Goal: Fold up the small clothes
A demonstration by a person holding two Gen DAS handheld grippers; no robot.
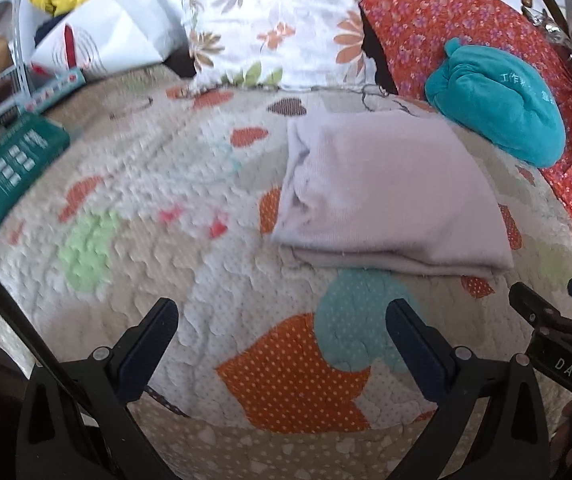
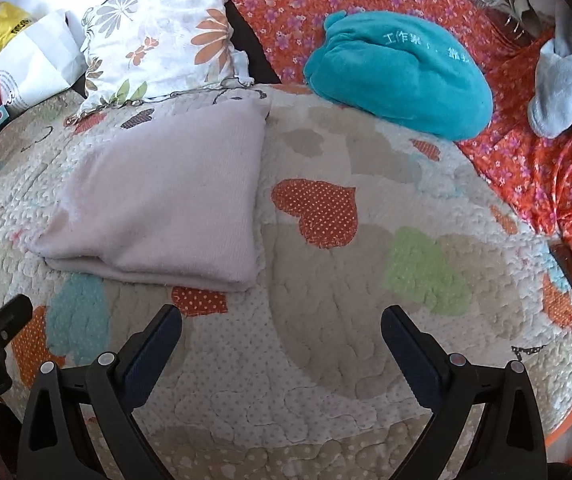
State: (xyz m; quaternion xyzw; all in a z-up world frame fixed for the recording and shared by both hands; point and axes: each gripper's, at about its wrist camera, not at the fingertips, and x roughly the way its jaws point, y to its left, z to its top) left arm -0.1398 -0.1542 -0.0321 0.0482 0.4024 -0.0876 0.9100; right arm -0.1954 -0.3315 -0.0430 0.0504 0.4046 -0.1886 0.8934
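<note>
A quilted bed [image 1: 246,340] is seen, with a folded pale garment [image 1: 385,196] lying ahead of the fingers, its long axis running away from them. Both the left gripper [image 1: 282,320] and right gripper [image 2: 282,326] are spread wide and empty; neither is clearly nearer.

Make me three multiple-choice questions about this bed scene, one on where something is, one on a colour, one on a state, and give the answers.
1. Where does the plush lie relative to the folded garment?
A. On top of it
B. Beyond it, to the right, apart from it
C. Under it

2. What colour is the folded garment?
A. Pale pink
B. Yellow
C. Black

3. How do the two grippers stand?
A. Both shut on the garment
B. Left shut on it, right open
C. Both open, holding nothing

Answers: 1 B, the teal plush rests at the quilt's far edge with bare quilt between it and the garment. 2 A, the cloth reads pale pink in both views. 3 C, the left gripper and right gripper show wide jaws over bare quilt, short of the garment.
</note>
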